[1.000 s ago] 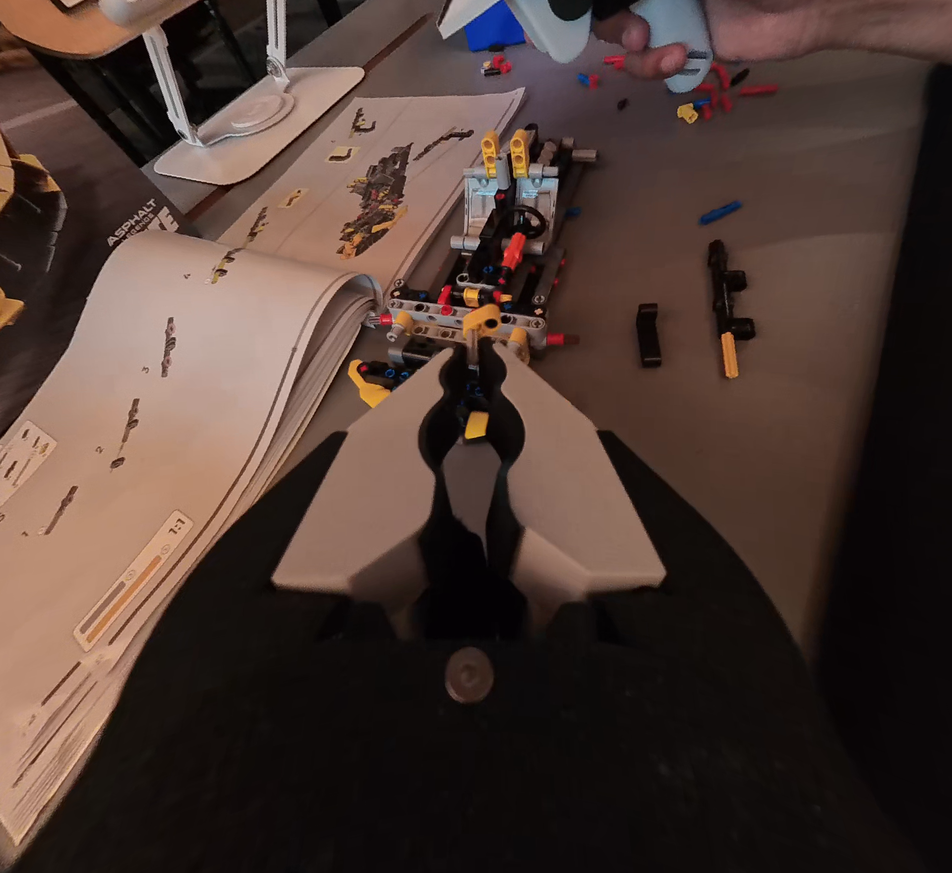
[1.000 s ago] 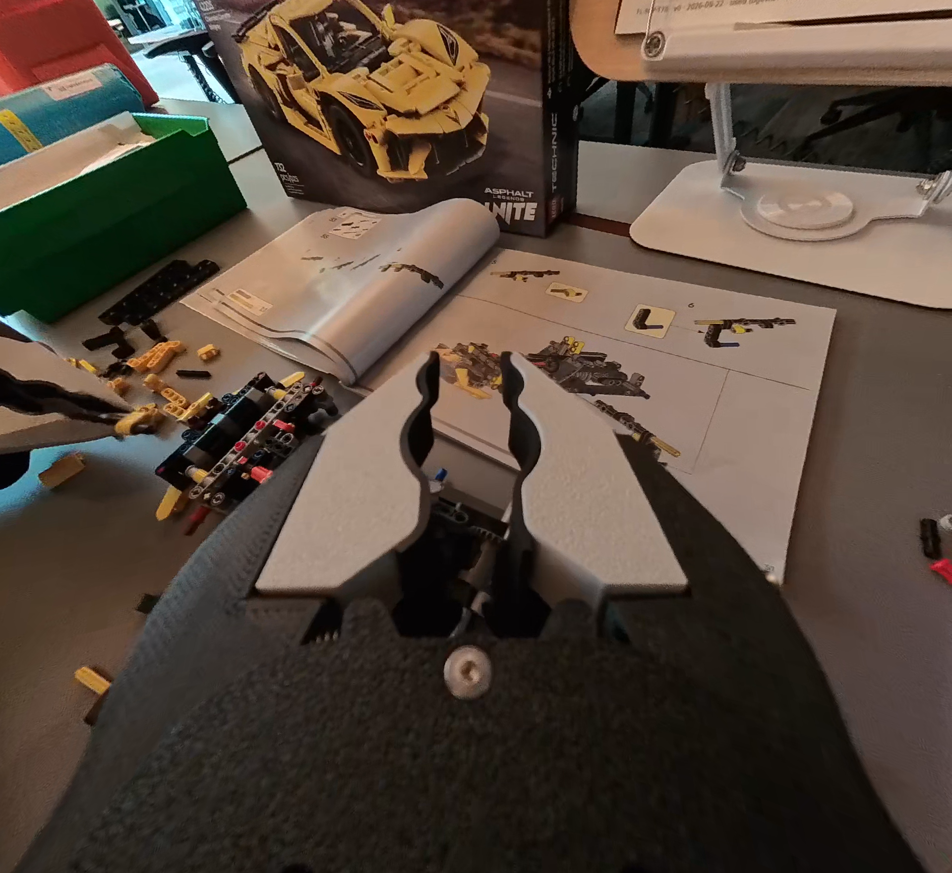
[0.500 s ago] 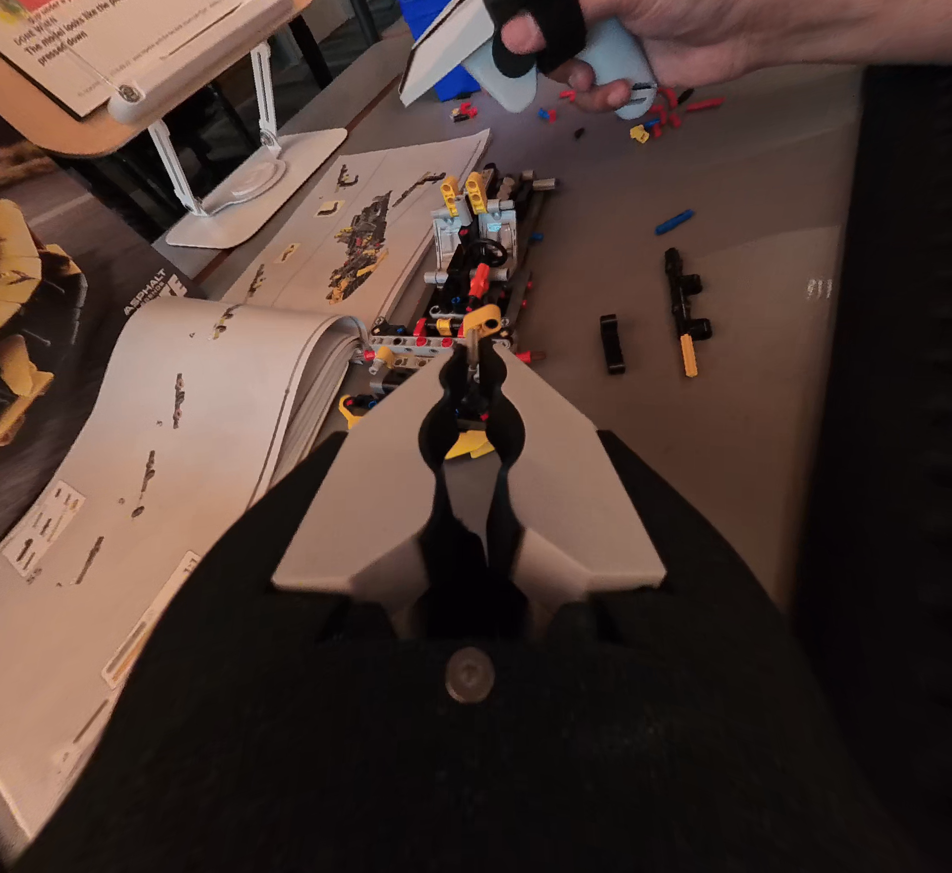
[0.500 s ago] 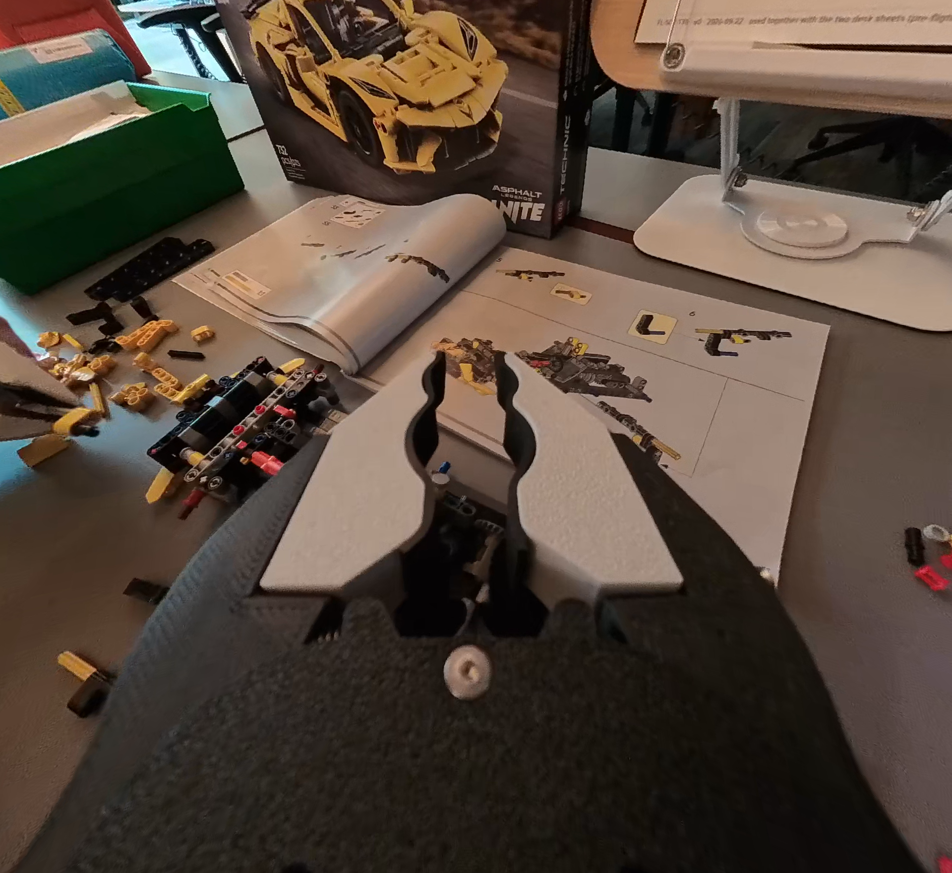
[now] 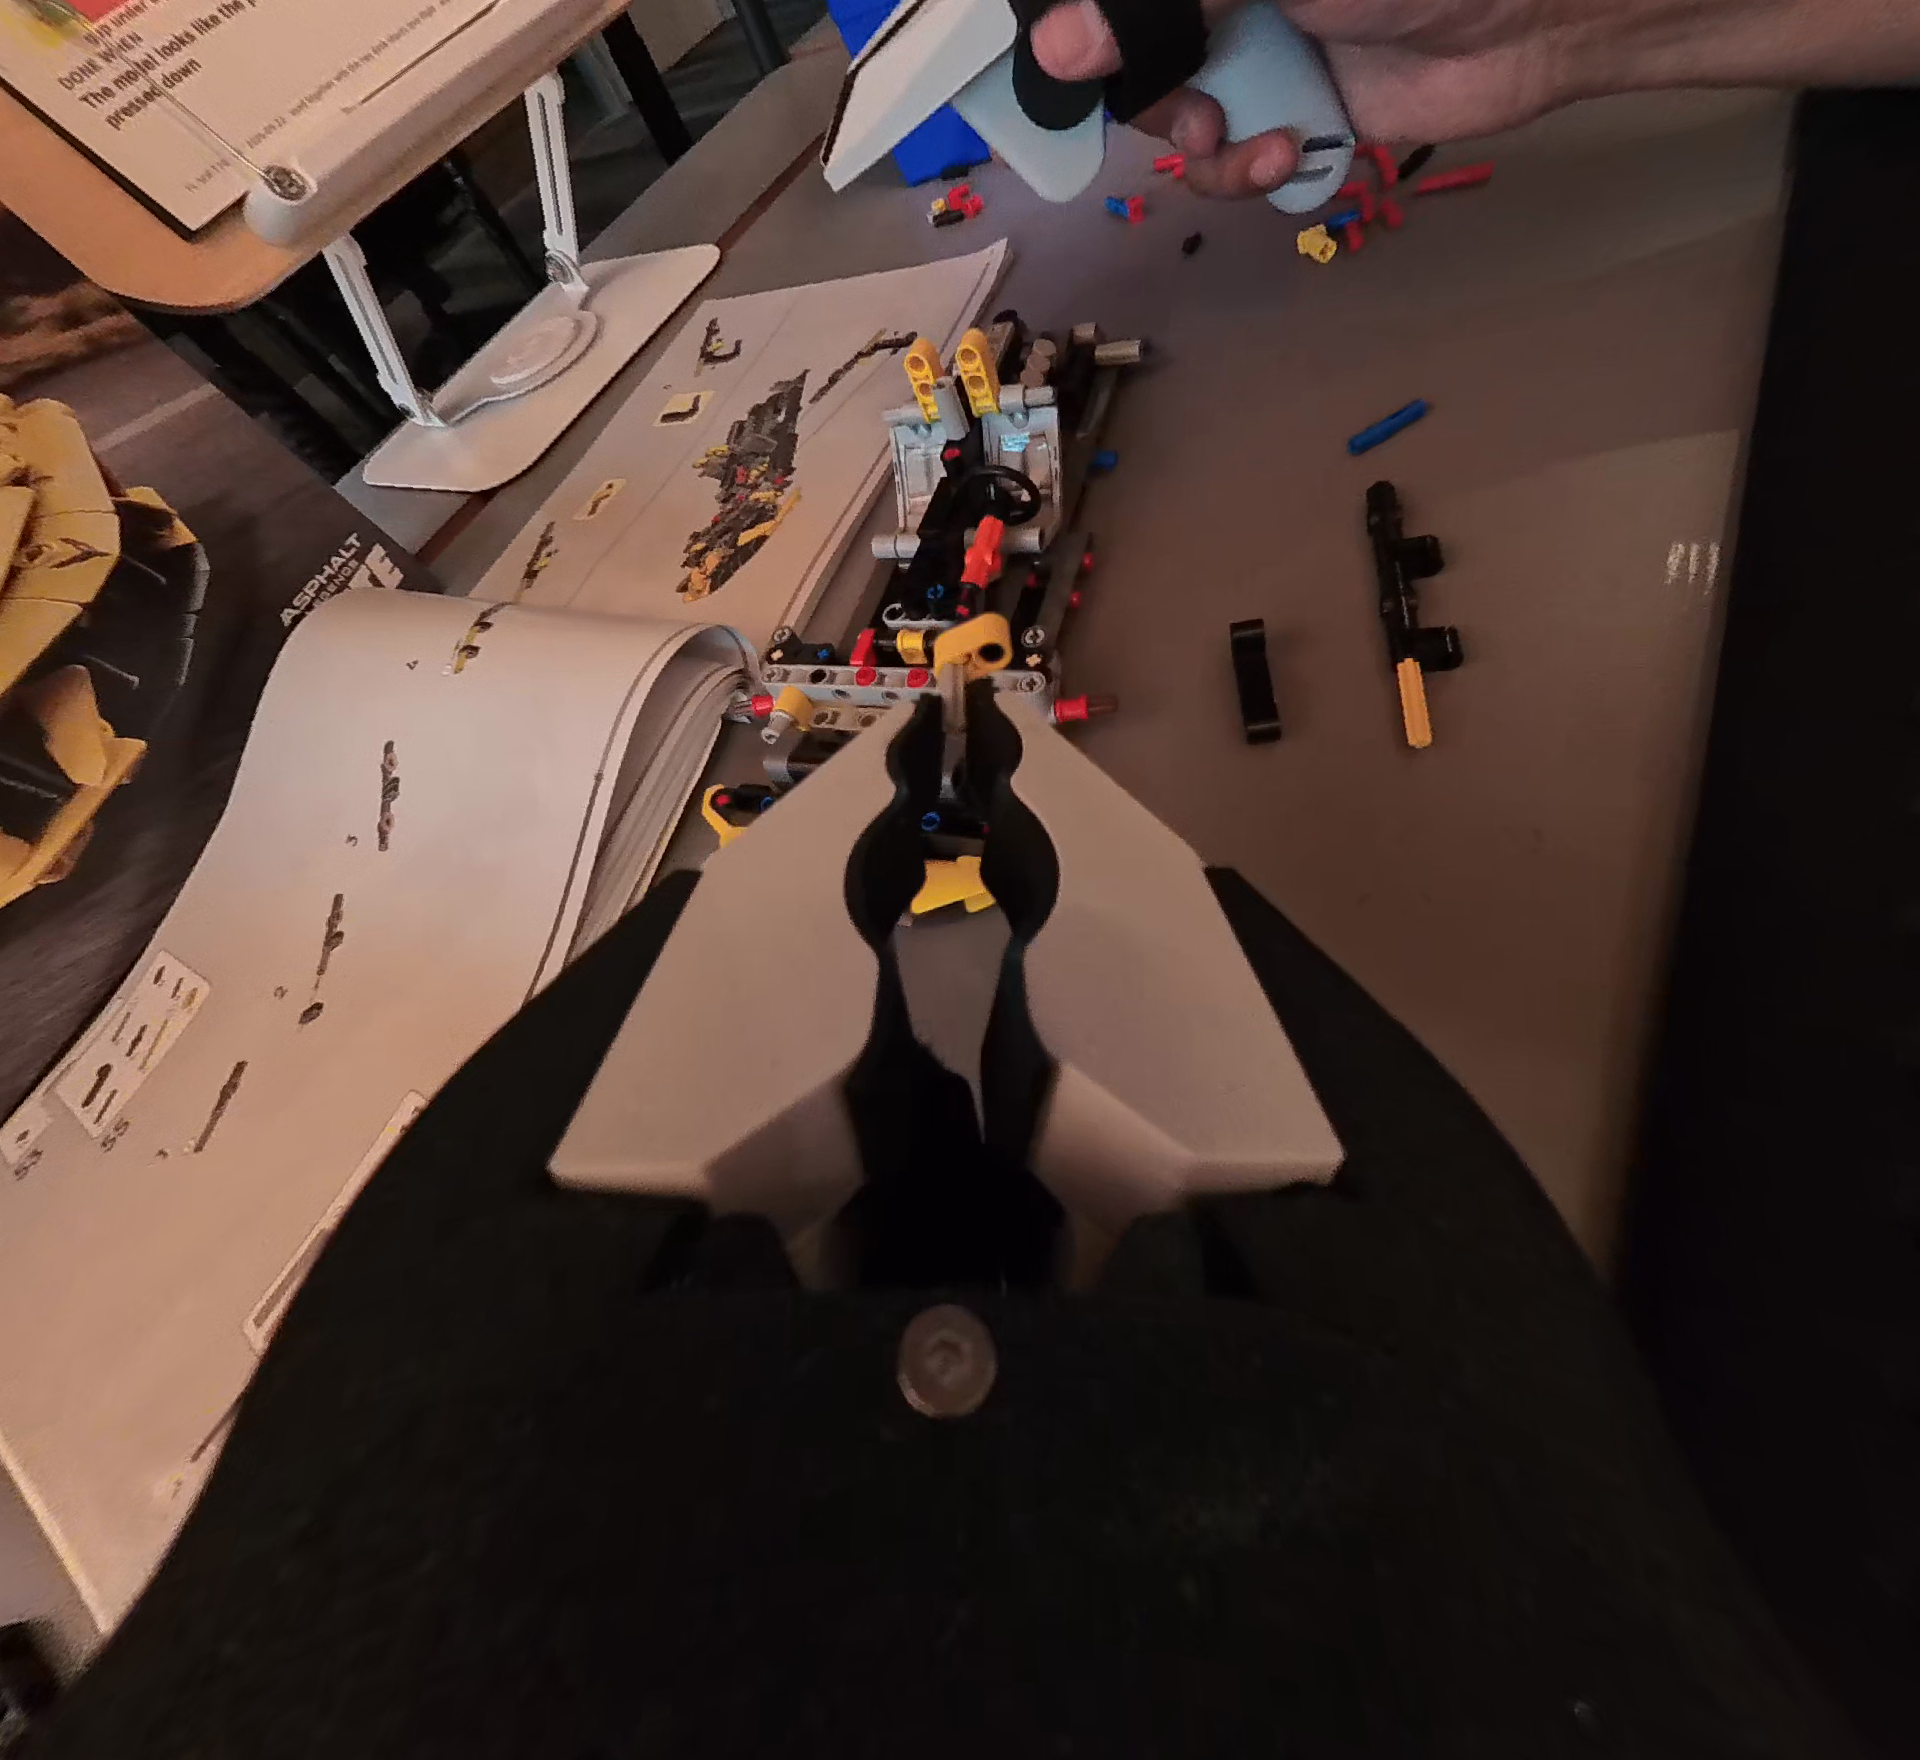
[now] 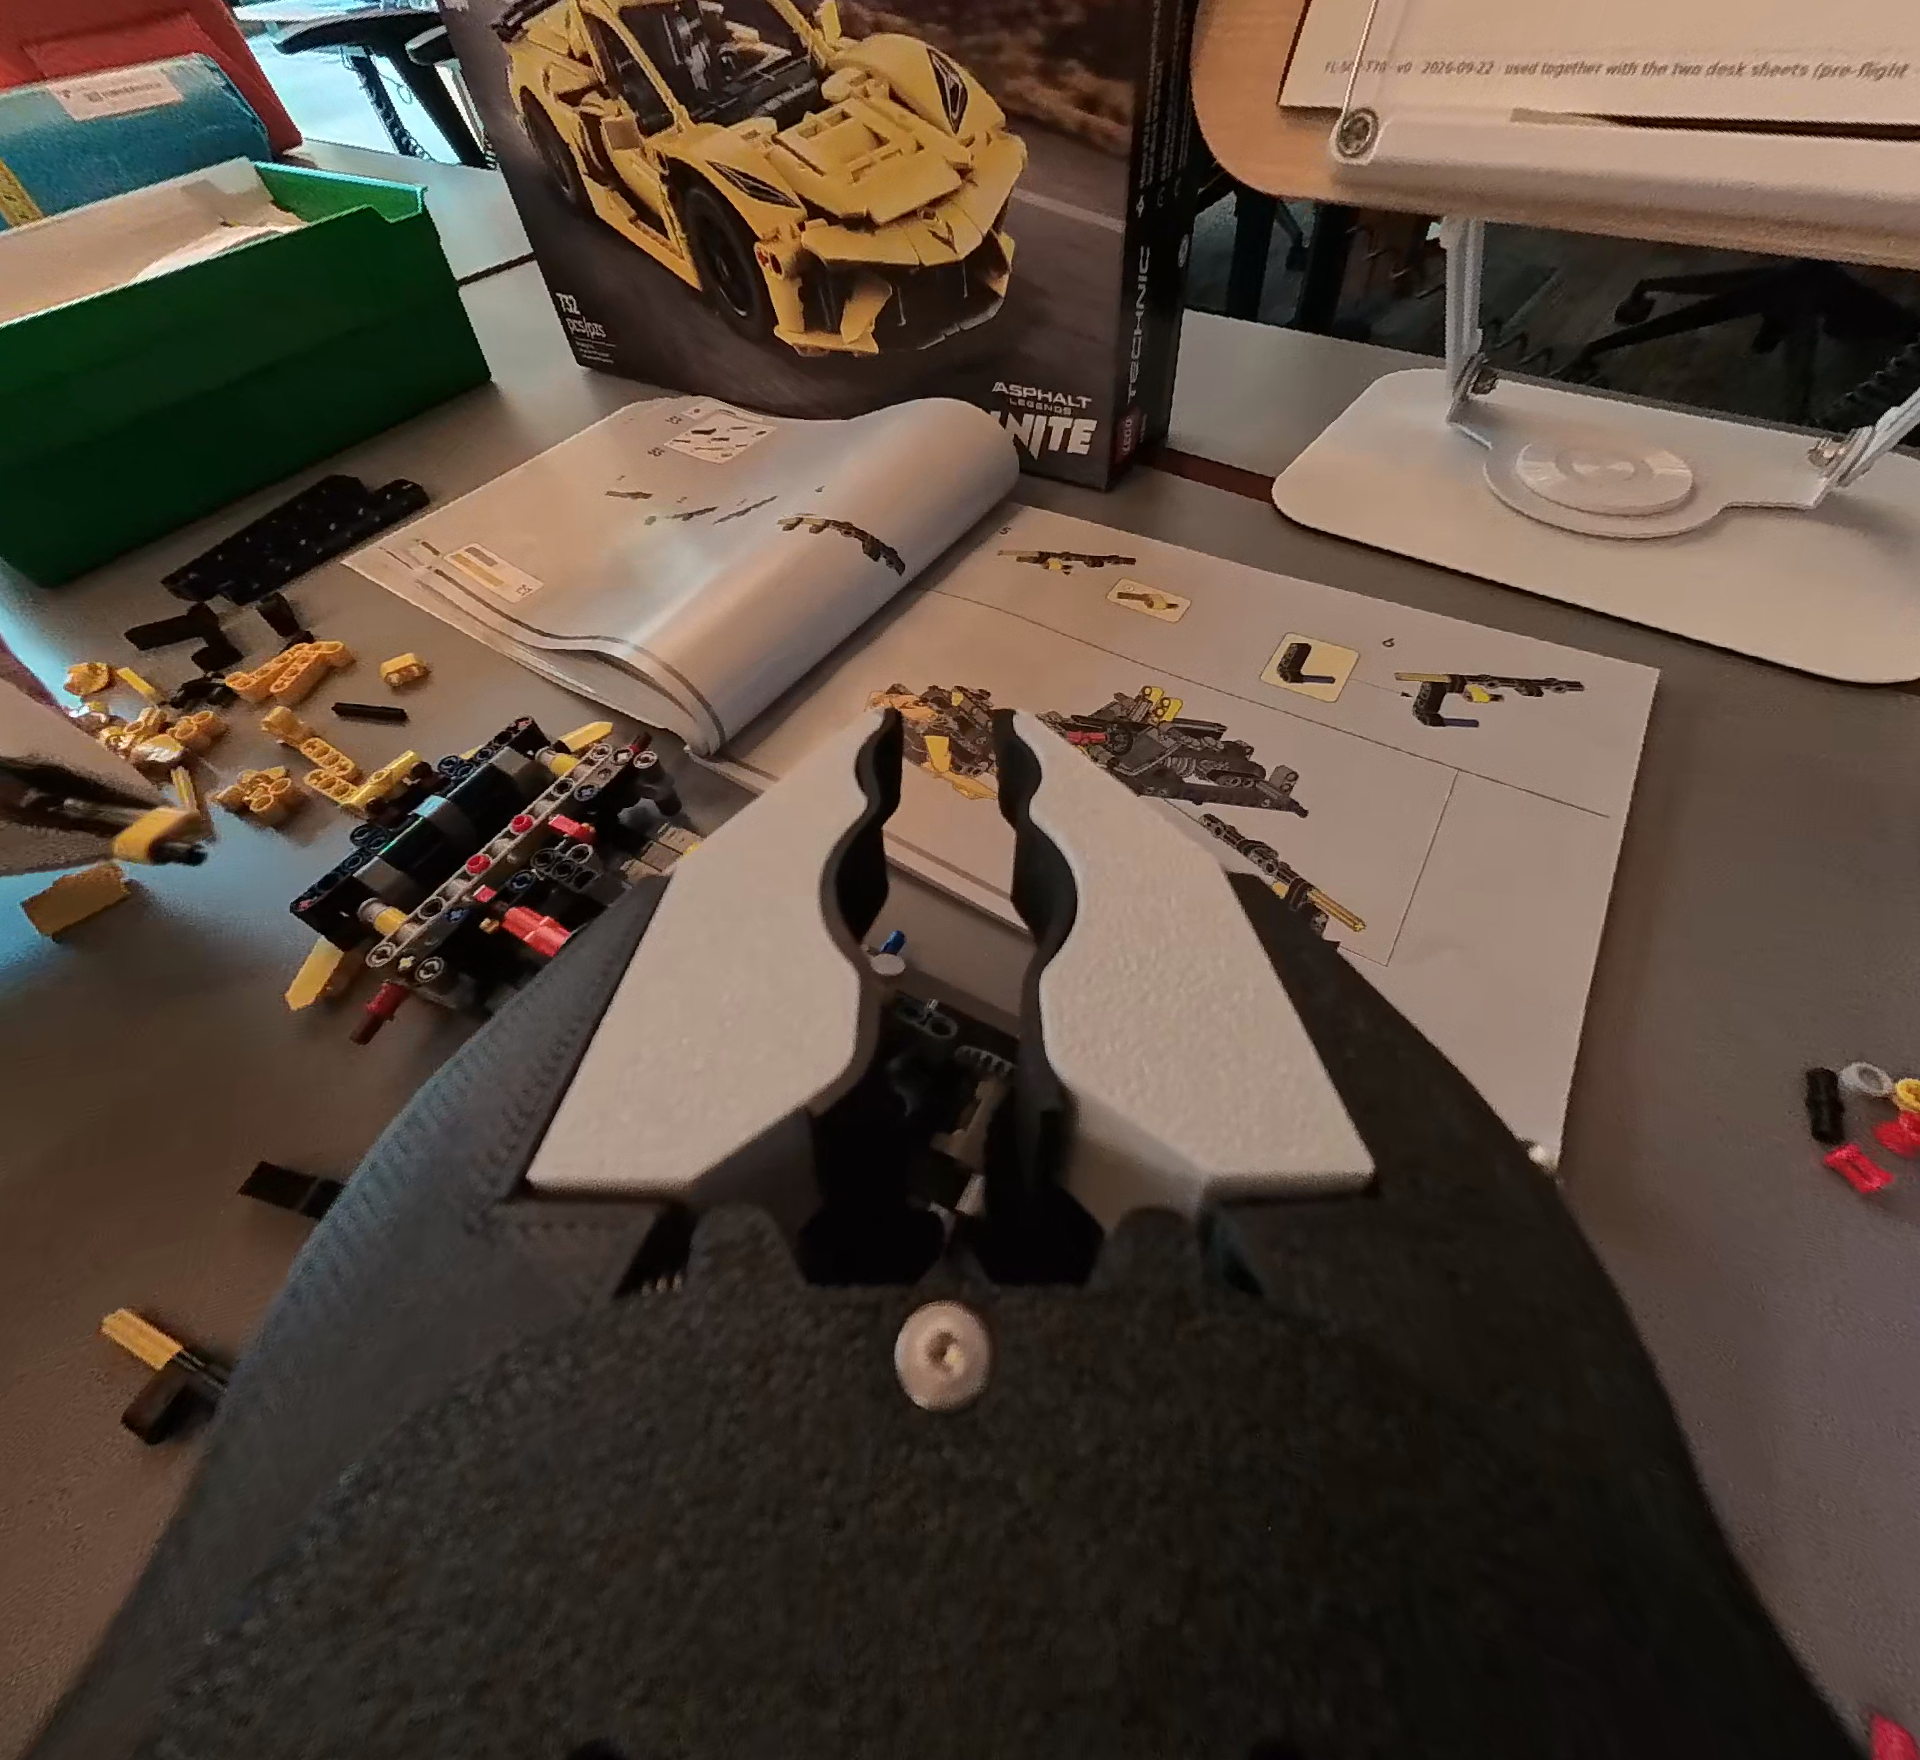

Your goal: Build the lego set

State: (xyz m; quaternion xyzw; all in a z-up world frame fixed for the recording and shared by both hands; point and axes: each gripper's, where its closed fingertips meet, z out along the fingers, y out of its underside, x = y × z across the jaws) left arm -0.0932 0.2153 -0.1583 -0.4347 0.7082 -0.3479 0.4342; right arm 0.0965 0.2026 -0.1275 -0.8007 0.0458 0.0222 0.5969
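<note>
The car frame [image 5: 966, 567] is black and grey, with red, blue and yellow bits. The loose pieces [image 6: 270, 734] beside it are yellow and black. The box [image 6: 831, 152] shows a yellow car on a dark road. The bin [image 6: 229, 360] is green. The book [image 6: 1143, 671] has pale pages. The left gripper [image 5: 951, 723] is grey and black, and it holds a yellow piece [image 5: 971, 645]. The table [image 5: 1507, 879] is grey.

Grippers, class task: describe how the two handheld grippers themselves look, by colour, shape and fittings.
Each gripper, left gripper and right gripper, has a black textured body with a round silver screw, and two pale grey wedge-shaped fingers with wavy black inner edges. The right one's handle is pale blue-grey, with a black finger strap.
</note>
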